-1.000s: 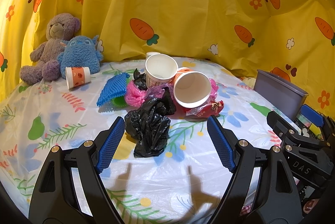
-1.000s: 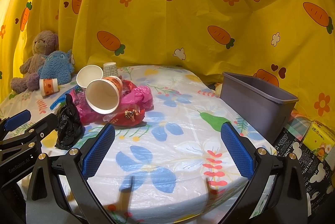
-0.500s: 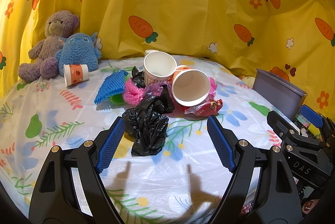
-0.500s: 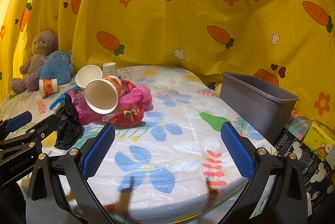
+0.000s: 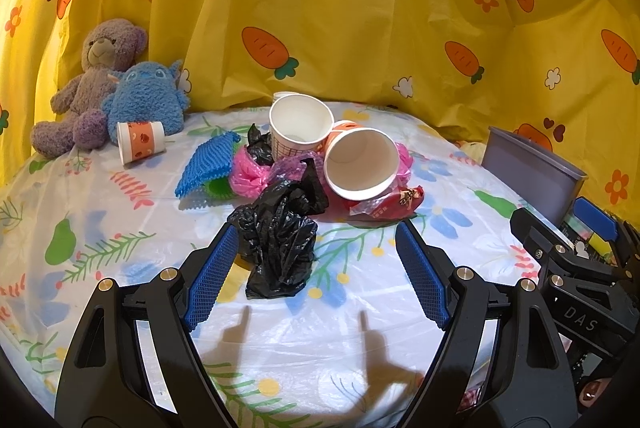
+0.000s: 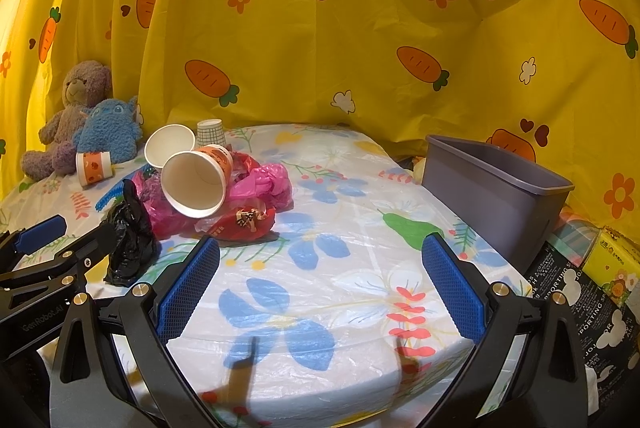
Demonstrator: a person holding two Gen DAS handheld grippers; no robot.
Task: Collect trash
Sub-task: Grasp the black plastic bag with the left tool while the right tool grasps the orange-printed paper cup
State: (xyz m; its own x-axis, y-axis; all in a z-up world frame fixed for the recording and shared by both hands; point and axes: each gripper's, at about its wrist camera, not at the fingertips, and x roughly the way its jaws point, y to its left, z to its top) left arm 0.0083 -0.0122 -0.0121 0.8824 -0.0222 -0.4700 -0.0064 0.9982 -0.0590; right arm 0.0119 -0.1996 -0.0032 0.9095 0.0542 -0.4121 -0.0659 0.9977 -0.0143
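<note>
A crumpled black plastic bag lies on the flowered tablecloth between the fingers of my left gripper, close to the left pad. The jaws stand wide open and do not press on it. Behind it is a heap of trash: a white paper cup, an orange cup on its side, pink bags and a red wrapper. My right gripper is open over bare cloth, with nothing between its fingers. The grey bin stands to its right at the table's edge.
A blue mesh mat and a small orange-banded cup lie left of the heap. Two plush toys sit at the back left against the yellow carrot curtain. A yellow box and printed packaging lie beyond the bin.
</note>
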